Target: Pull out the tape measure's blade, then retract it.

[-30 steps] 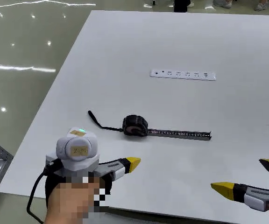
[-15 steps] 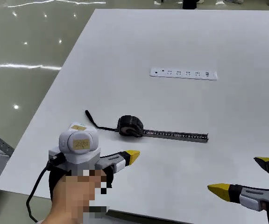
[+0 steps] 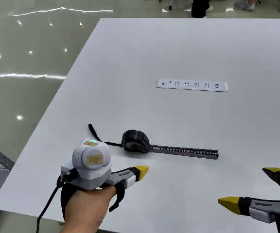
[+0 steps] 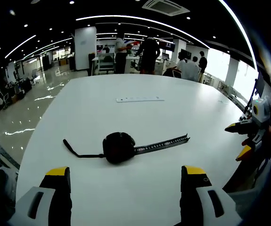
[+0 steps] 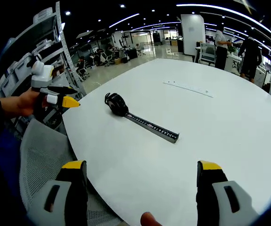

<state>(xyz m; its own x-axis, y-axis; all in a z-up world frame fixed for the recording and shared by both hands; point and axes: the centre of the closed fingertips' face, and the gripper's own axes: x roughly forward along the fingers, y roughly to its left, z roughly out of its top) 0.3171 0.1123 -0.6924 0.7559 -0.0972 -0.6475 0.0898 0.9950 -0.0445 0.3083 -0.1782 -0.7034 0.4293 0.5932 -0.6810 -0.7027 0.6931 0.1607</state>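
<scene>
Both the left gripper (image 4: pixel 123 172) and right gripper (image 5: pixel 140 165) gape wide, empty. The tape measure (image 3: pixel 135 141) lies ahead between them, untouched.

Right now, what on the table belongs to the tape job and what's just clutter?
Job: tape measure, its blade already pulled out, left gripper, right gripper, both open, touching nothing.
Lying about: power strip, farther back on the table.
</scene>
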